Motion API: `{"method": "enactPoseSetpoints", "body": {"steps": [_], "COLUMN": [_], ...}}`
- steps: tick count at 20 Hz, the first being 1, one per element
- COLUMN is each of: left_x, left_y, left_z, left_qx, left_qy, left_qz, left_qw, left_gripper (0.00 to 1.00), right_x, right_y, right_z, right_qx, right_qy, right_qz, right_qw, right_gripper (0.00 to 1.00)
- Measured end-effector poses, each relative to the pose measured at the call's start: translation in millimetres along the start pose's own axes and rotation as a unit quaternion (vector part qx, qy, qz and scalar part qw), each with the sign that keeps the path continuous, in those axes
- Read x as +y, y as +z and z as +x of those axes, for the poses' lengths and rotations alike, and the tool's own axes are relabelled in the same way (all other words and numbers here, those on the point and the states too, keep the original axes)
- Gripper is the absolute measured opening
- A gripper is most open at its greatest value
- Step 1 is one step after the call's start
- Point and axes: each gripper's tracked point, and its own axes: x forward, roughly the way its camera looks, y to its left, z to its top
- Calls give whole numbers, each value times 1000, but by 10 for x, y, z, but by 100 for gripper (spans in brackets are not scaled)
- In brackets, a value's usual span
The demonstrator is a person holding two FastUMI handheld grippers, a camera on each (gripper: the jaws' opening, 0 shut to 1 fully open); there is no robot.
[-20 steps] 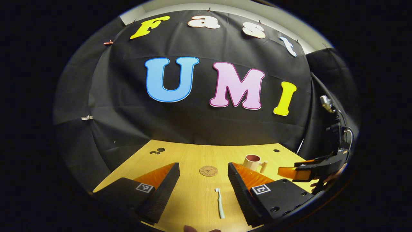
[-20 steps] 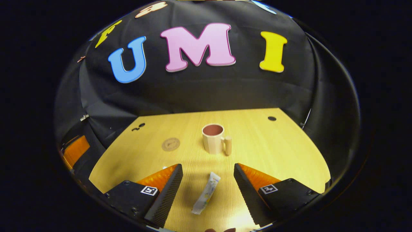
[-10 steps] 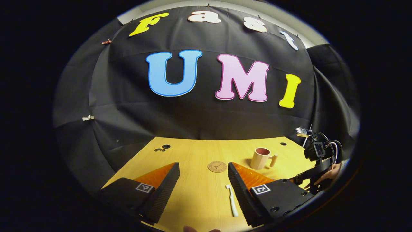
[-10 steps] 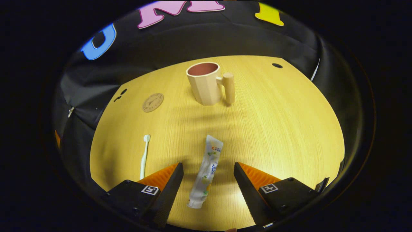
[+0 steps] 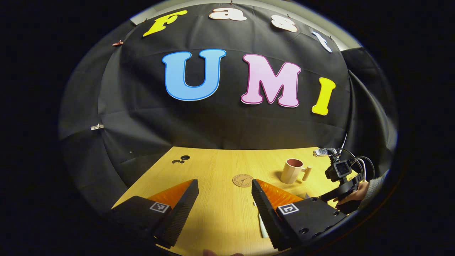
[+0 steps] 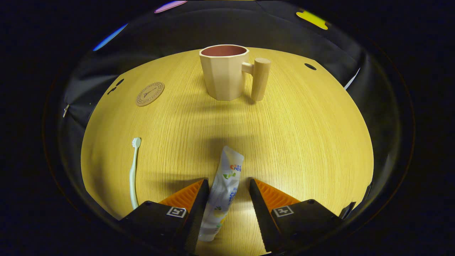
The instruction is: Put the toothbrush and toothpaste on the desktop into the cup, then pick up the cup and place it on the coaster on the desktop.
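Lying on the pale wooden desktop (image 6: pixel 302 142): toothpaste (image 6: pixel 222 192) between the spread right gripper (image 6: pixel 225 188), not yet pinched; toothbrush (image 6: pixel 133 170) left, coaster (image 6: pixel 150 94) far left, cup (image 6: pixel 224 73) far. Left gripper (image 5: pixel 224 188) spread, holding nothing. Black cloth wall (image 5: pixel 220 124) behind.

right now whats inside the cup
The cup stands upright on the desk, and what shows of its reddish inside holds nothing. The bottom is hidden by its near wall. Toothpaste and toothbrush lie on the desk.
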Motion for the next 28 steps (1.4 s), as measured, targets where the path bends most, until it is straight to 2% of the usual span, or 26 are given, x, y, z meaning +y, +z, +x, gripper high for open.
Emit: {"method": "enactPoseSetpoints", "body": {"steps": [1, 3, 4, 6, 7, 11, 14, 19, 22, 28], "left_x": [-14, -48, -71, -127, -128, -427, -792, -895, -838, -822], "left_y": [-16, -44, -42, -91, -152, -435, -1019, -1489, -1763, -2003], "left_z": [8, 7, 2, 11, 57, 156, 495, 790, 917, 1011], "left_qx": [3, 7, 8, 18, 33, 74, 171, 235, 271, 307], "left_qy": [0, -2, -4, -6, -5, -21, -33, -24, -5, 3], "left_qz": [0, -1, -1, -3, -3, 2, -19, -29, -7, 25], "left_qw": [1000, 1000, 1000, 1000, 999, 997, 985, 971, 963, 951], "left_gripper": [95, 95, 95, 95, 95, 94, 94, 94, 94, 92], "right_x": [-9, -56, -77, -19, 6, -123, -439, -685, -856, -1157], "right_y": [-12, 17, 26, 28, 37, 190, 217, 175, 149, 159], "right_z": [19, 6, 35, -17, -77, -440, -868, -994, -994, -975], "right_qx": [3, 7, 4, -6, -21, -98, -143, -150, -149, -151], "right_qy": [-1, -2, 2, 41, 71, 88, 92, 96, 96, 80], "right_qz": [4, 12, 13, 9, 30, 18, 6, 4, 17, 28], "right_qw": [1000, 1000, 1000, 999, 997, 991, 985, 984, 984, 985], "right_gripper": [69, 39, 30, 18, 18, 18, 18, 18, 18, 18]}}
